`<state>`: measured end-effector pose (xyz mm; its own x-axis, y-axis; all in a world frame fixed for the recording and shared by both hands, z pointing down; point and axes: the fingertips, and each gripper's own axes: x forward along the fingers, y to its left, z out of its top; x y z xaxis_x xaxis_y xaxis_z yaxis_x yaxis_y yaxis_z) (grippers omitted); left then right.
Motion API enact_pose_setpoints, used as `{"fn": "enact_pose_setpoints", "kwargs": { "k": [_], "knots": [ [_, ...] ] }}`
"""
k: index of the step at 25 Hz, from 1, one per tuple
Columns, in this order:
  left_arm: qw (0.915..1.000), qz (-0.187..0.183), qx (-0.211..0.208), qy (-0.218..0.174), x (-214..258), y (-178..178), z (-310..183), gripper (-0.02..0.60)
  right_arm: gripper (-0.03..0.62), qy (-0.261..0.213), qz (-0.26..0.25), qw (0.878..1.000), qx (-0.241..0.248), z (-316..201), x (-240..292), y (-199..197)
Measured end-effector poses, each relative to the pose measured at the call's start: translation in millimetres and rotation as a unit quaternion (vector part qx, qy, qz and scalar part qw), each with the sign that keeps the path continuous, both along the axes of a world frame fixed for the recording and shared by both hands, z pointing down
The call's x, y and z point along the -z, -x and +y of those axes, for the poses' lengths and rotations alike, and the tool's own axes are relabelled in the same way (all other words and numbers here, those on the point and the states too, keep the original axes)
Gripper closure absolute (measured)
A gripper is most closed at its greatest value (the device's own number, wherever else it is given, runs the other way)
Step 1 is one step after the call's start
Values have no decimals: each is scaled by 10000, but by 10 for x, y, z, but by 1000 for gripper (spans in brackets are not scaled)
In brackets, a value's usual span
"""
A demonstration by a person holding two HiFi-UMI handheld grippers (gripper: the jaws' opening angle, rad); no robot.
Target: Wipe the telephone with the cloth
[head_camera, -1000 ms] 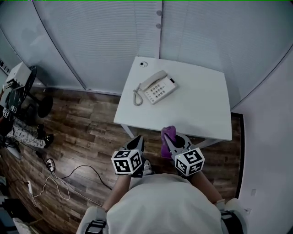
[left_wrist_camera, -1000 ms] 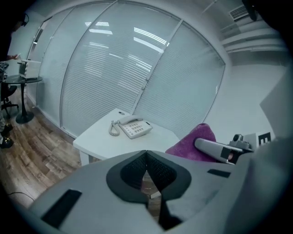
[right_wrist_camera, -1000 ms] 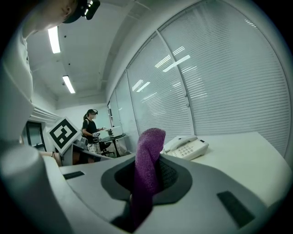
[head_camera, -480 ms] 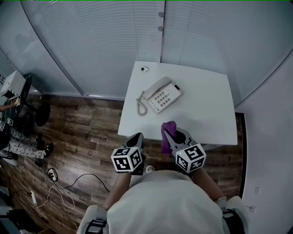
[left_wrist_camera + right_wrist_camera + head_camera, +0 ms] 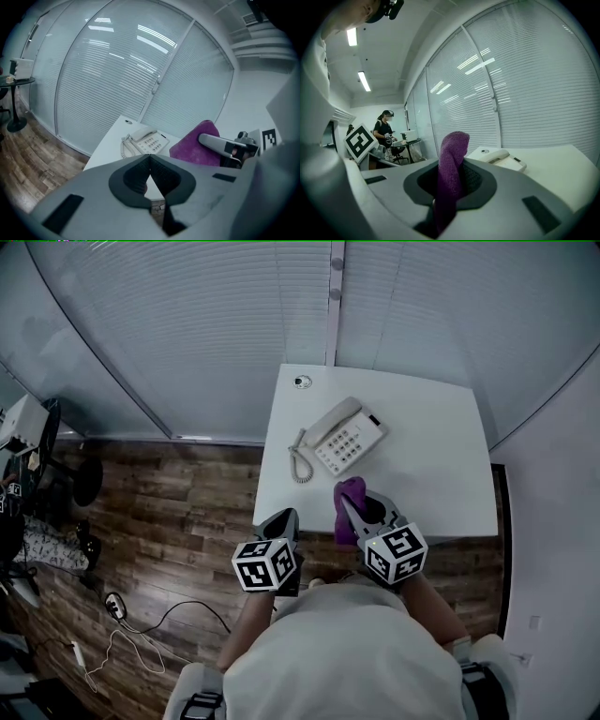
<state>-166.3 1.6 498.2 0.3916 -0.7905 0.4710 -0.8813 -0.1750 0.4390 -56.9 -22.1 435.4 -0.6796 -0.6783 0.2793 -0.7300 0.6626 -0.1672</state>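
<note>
Right gripper (image 5: 364, 514), lower centre of head view, is clamped on the purple cloth (image 5: 349, 488). Its own view shows the cloth pinched btwn the pads w/ a rounded fold sticking up past the tips. That free fold is prob. the point of the hold: soft material leads, so it meets the telephone before any hard jaw does.

Left gripper (image 5: 283, 519), just left of it in the frame, is closed on nothing. The pads meet, and only table edge & floor show thru the gap below them. It hangs off the near-left corner of the table (image 5: 441, 465), prob. kept free to steady the telephone if it slides.

Telephone (image 5: 344, 437) sits centre-left on the white table, upper-middle of head view. Handset is on the cradle, keypad up, coiled cord (image 5: 300, 460) looping off its left end. It lies at an angle toward the table's left edge, so prob. reachable by both tools. Cloth is near it but apart, no contact; wiping not begun. Next move prob. needs the fold carried fwd & down onto the handset, w/ care not to snag the cord or knock the handset off.
</note>
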Motion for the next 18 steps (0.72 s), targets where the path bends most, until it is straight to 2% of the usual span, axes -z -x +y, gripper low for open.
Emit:
{"fn": "enact_pose_setpoints", "kwargs": {
  "k": [9, 18],
  "knots": [
    [9997, -69, 89, 228, -143, 81, -122, 561, 534, -196, 142, 9995, -216, -486, 46, -143],
    [9991, -168, 154, 351, -272, 38, -650, 561, 534, -336, 129, 9988, -334, -1208, 90, -295]
  ]
}}
